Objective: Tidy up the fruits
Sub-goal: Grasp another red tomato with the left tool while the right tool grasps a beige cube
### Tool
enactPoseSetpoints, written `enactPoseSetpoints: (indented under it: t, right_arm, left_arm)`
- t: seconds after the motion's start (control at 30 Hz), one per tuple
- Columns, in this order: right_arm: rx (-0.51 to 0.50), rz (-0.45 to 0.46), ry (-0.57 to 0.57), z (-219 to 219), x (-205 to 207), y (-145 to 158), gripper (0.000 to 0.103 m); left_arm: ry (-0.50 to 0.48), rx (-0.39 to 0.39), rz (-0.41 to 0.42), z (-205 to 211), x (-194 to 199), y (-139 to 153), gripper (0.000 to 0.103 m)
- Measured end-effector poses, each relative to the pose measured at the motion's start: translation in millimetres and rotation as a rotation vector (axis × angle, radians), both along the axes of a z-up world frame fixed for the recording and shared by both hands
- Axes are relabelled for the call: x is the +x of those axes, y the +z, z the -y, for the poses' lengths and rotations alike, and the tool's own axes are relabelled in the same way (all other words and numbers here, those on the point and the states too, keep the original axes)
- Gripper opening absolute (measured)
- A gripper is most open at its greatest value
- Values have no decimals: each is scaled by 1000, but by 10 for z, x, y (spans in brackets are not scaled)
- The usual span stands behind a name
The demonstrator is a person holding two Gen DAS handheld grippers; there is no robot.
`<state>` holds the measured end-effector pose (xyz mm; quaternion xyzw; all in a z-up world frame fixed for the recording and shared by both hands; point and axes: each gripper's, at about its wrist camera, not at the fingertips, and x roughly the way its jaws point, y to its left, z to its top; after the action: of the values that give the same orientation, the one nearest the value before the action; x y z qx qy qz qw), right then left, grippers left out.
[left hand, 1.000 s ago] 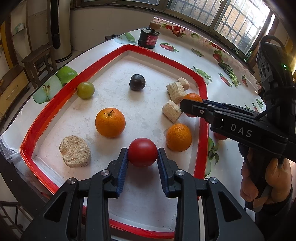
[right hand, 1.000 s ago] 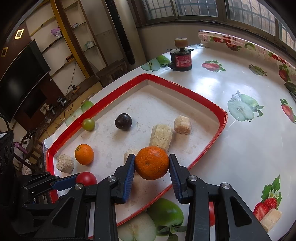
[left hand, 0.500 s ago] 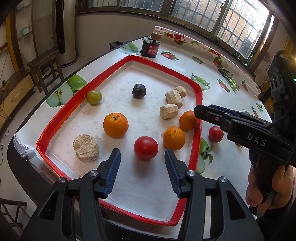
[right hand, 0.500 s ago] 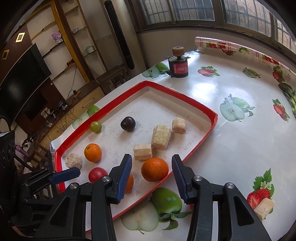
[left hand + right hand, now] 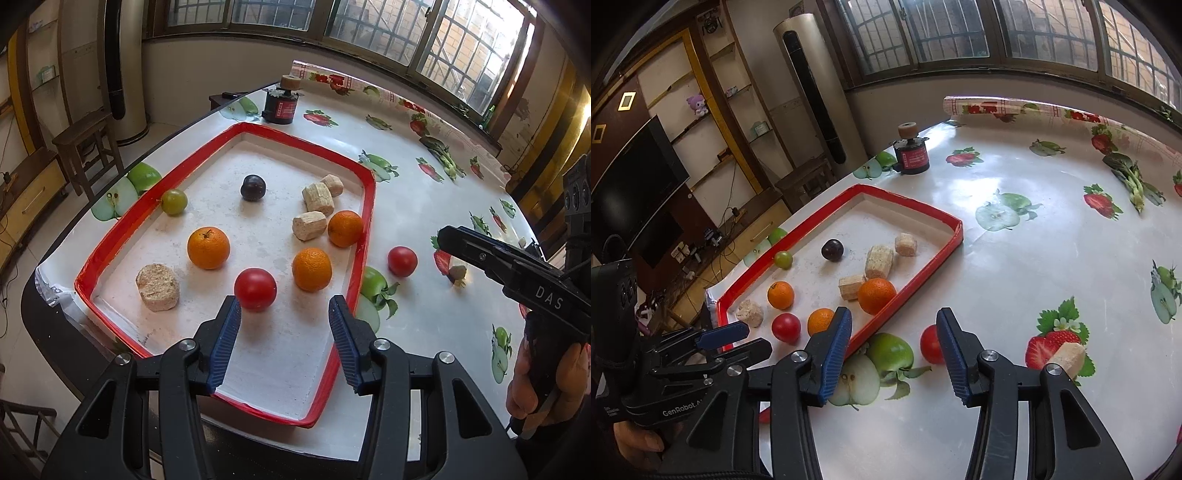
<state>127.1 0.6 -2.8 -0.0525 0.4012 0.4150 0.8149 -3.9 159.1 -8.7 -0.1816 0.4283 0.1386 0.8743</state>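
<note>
The red-rimmed white tray (image 5: 122, 236) holds a red tomato (image 5: 255, 289), three oranges (image 5: 312, 268), a dark plum (image 5: 253, 187), a green fruit (image 5: 174, 201) and beige chunks (image 5: 310, 225). My left gripper (image 5: 284, 317) stands open, raised just behind the tomato and not touching it. A second red tomato (image 5: 929, 345) lies on the tablecloth outside the tray (image 5: 912, 280), partly hidden by a finger of my right gripper (image 5: 894, 321). That gripper's jaws are opening with nothing pressed between them. The nearest orange (image 5: 877, 295) rests inside the tray's rim.
A black and red canister (image 5: 911, 157) stands beyond the tray's far corner. A beige chunk (image 5: 1069, 356) lies on the fruit-printed tablecloth (image 5: 1052, 240) at the right. The table edge drops off left of the tray, with a stool (image 5: 86, 129) beyond it.
The left gripper let go of the red tomato in the tray and drew back upward. The right gripper released its orange inside the tray and moved right, over the tablecloth.
</note>
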Motion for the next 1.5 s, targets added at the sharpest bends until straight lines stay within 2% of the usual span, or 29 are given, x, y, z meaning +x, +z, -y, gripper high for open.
enactPoseSetpoints:
  t: [0.47,0.8,1.07,1.5]
  right_arm:
    - [-6,-3,-114,749,-19,-41,53]
    - [-16,-28,-191,1167,43,-172,53]
    - [-15,-35,-212,1265,81,-215,53]
    - [-38,-71,-209,1166,270,-382,53]
  left_arm:
    - [-63,34,-2,334,32,76,48]
    - [-128,21,-5,625,120,74,48]
    - [-182,14,-17,854,254,10,48]
    - [-231,16,-56,1017,668,-130,48]
